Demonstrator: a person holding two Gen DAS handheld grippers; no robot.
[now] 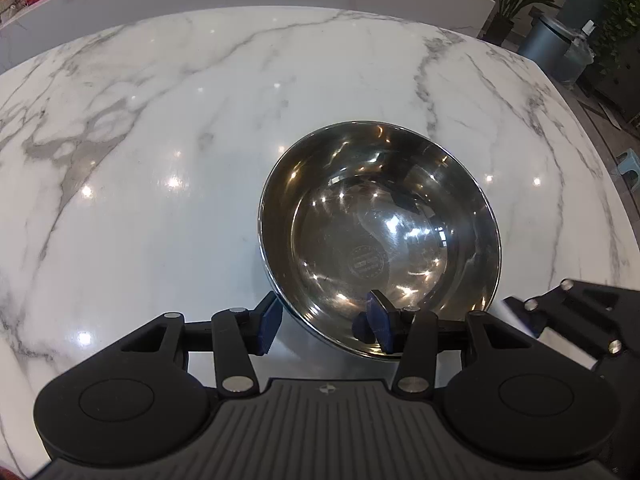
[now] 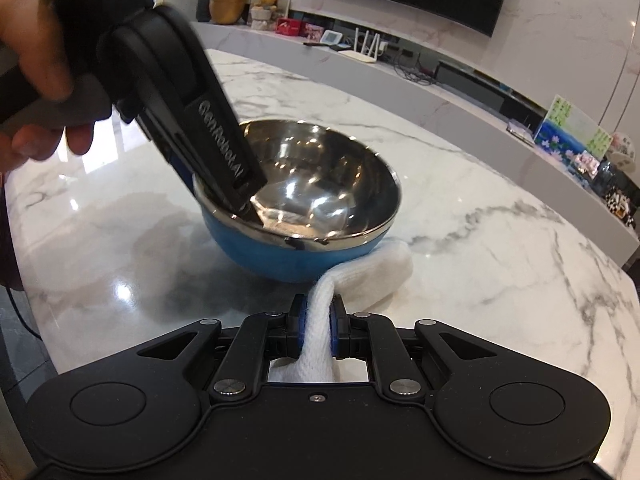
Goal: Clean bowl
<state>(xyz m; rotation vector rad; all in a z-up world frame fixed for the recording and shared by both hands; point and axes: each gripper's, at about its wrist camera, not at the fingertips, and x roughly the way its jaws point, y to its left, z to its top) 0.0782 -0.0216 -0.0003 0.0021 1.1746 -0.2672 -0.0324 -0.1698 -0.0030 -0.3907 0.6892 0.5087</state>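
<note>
A steel bowl [image 1: 380, 236] with a blue outside [image 2: 280, 252] stands on the white marble table [image 1: 160, 160]. My left gripper [image 1: 324, 322] is open and straddles the bowl's near rim: one blue pad [image 1: 269, 322] is outside the wall, the other [image 1: 378, 322] is inside. In the right wrist view the left gripper [image 2: 224, 184] reaches down over the bowl's left rim. My right gripper [image 2: 318, 328] is shut on a white cloth [image 2: 360, 272], whose free end lies on the table against the bowl's blue side.
The right gripper's body [image 1: 572, 320] shows at the right edge of the left wrist view. A low marble ledge [image 2: 400, 80] with boxes, a router and pictures runs behind the table. A bin [image 1: 548, 40] and plants stand beyond the table's far right corner.
</note>
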